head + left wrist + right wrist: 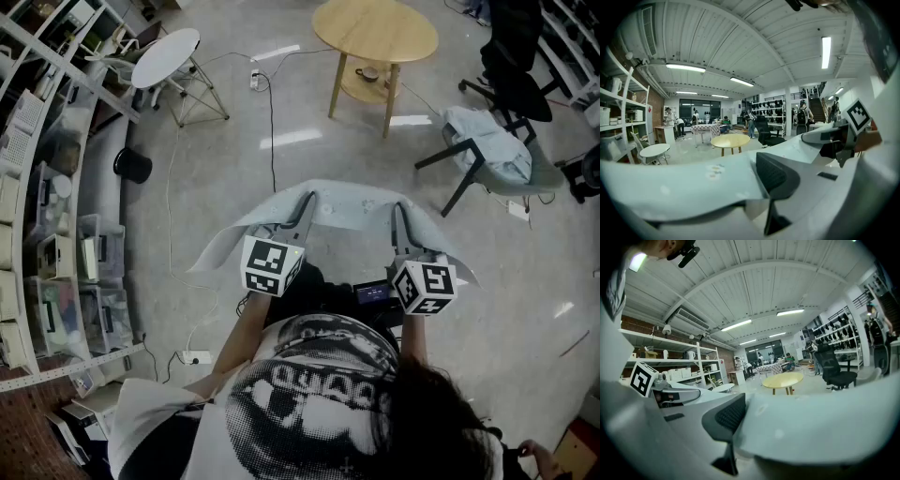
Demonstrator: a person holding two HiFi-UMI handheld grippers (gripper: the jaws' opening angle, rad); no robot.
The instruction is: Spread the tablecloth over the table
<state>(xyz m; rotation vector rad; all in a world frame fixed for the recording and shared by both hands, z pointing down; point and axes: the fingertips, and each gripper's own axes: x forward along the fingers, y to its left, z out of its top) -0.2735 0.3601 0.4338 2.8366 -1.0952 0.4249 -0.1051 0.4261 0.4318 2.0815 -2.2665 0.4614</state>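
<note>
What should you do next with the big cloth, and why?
Probably carry the tablecloth forward to the round wooden table, keeping it stretched out. The left gripper and the right gripper each pinch an edge, and the cloth hangs spread between them. The table stands well ahead of the cloth and is not yet covered.

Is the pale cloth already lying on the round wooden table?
No, the tablecloth hangs between the left gripper and the right gripper close to the person, while the round wooden table stands uncovered farther off.
</note>
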